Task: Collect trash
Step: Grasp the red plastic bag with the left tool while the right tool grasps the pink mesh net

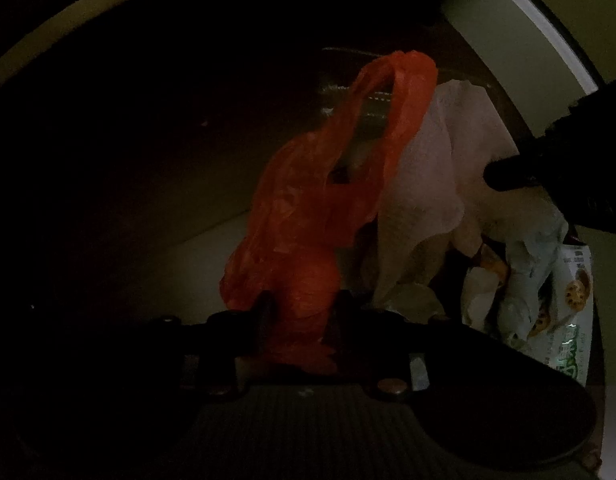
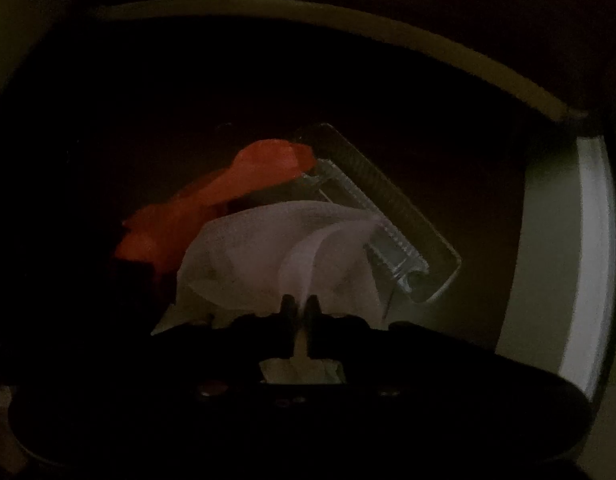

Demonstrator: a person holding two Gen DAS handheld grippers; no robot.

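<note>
Left gripper (image 1: pixel 302 304) clamped on orange bag (image 1: pixel 308 208); bag's long axis runs straight ahead; right gripper (image 2: pixel 301 304) pinches white tissue (image 2: pixel 276 244) just beside; surface edges too dark.

Dim home — snack wrapper (image 1: pixel 563 312), tissue (image 2: pixel 268 248)

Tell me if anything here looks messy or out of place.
Loose rubbish lies heaped together: an orange plastic bag, a crumpled white tissue, a cookie wrapper and a clear plastic tray lying askew.
</note>
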